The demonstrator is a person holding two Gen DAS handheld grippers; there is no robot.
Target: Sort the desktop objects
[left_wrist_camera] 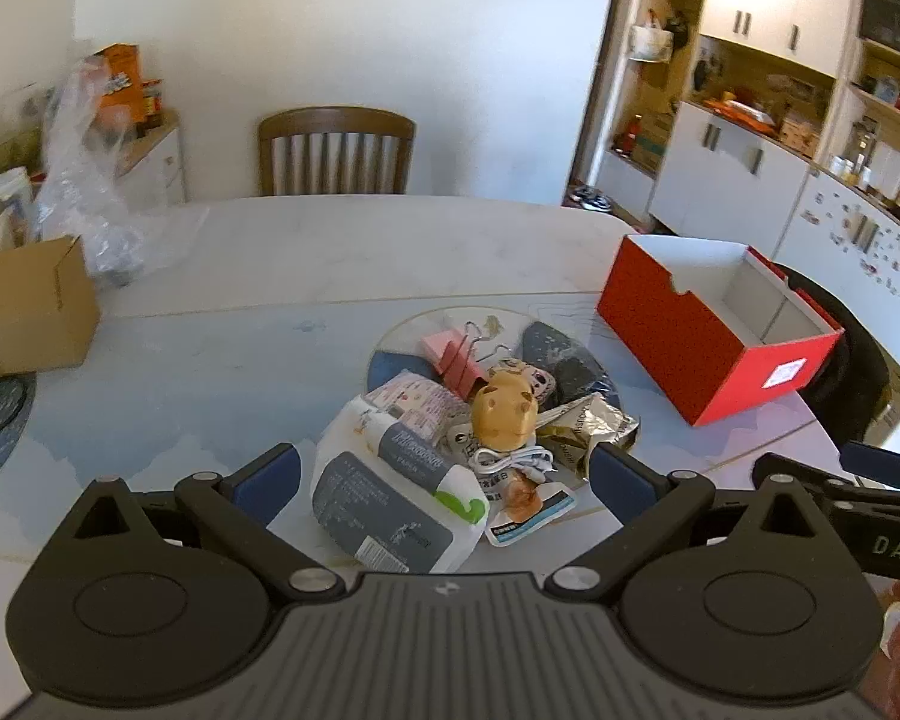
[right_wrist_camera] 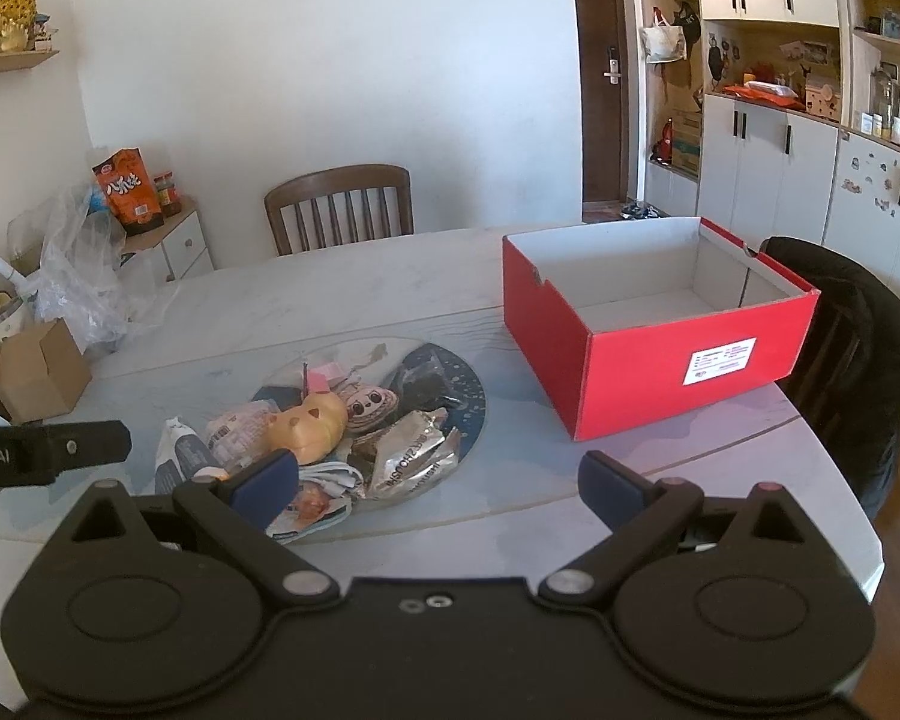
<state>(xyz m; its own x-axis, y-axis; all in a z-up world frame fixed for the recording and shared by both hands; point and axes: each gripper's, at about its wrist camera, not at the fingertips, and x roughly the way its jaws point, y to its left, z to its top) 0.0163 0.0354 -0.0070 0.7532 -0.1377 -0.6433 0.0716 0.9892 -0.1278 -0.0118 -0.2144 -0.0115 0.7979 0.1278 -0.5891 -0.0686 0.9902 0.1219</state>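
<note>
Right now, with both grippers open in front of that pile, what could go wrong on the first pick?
1. The yellow toy sits on top of the white cable and packets; gripping one may drag its neighbours off the round mat.
2. The silver foil wrapper is crumpled and may slip from the pads.
3. The red box stands apart, to the right of the pile, so a loosely held item could drop on the way.

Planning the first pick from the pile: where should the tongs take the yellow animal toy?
Grip the yellow toy across its rounded body, coming from above. It sits on top of the pile, clear of the pink binder clip behind, and both tongs are open.
</note>
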